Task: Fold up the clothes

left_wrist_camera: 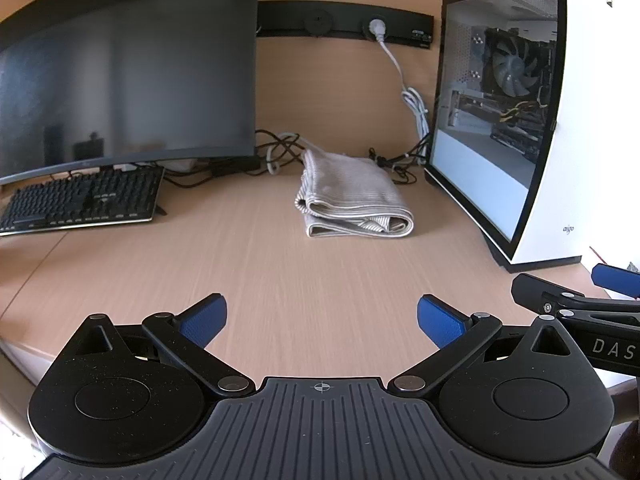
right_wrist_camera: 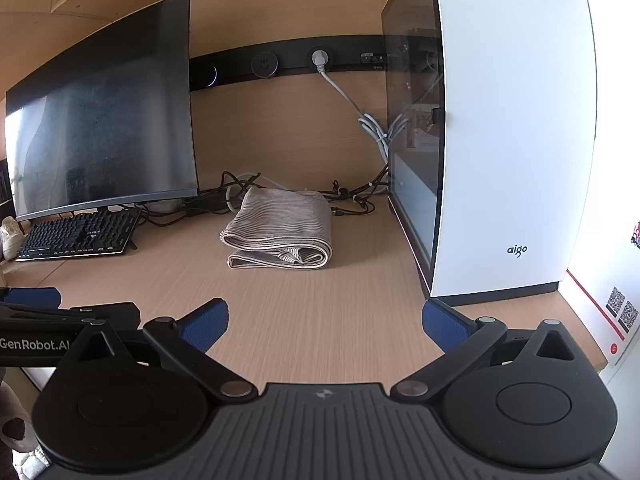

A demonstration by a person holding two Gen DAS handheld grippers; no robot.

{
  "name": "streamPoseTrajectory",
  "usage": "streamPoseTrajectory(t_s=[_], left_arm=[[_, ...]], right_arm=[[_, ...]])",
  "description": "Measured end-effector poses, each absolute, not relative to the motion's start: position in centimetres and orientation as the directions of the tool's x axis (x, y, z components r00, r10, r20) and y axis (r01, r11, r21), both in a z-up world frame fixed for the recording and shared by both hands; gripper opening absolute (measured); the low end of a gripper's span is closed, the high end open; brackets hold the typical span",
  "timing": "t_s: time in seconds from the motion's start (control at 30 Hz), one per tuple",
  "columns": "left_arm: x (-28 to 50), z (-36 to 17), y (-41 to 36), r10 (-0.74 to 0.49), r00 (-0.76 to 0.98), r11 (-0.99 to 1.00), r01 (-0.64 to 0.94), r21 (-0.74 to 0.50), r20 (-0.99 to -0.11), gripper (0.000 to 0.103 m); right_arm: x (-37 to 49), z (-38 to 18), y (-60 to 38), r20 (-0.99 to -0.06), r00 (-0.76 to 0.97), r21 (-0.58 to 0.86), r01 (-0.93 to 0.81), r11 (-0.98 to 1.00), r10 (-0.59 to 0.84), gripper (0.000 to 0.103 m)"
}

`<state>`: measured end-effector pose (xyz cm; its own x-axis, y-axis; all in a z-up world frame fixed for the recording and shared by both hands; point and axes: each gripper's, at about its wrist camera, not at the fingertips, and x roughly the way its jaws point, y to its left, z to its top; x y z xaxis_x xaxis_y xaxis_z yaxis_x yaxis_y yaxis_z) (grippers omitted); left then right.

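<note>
One striped garment (left_wrist_camera: 354,196), grey-beige, lying folded in layers on the desk (left_wrist_camera: 280,280), toward the back, between monitor (left_wrist_camera: 120,80) and white computer case (left_wrist_camera: 560,140); the compact bundle suggests the folding is largely done. Left hand-held gripper (left_wrist_camera: 322,320) and right hand-held gripper (right_wrist_camera: 324,322): both released, jaws spread, empty, held side by side well short of the cloth. Surroundings: keyboard (left_wrist_camera: 80,200) at left; tangled cables (left_wrist_camera: 280,152) just behind the garment, a snag risk when reaching in.

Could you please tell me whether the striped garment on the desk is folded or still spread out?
Folded. The striped garment lies as a compact stack on the desk, its doubled layers and rolled edges showing at the near side; neither gripper touches it.
</note>
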<state>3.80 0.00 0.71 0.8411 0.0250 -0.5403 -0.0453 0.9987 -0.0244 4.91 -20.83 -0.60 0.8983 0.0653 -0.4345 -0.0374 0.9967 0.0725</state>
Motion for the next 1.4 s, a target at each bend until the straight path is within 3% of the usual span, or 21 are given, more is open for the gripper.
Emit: streamPoseTrajectory(t_s=[1.4], left_arm=[[5.7,0.3,-0.9,0.018,0.826,0.999,-0.036,-0.020,-0.563,0.103]], right_arm=[[6.5,-1.2,-21.9,-0.460,0.886,0.084,-0.030,0.996,0.066,0.103]])
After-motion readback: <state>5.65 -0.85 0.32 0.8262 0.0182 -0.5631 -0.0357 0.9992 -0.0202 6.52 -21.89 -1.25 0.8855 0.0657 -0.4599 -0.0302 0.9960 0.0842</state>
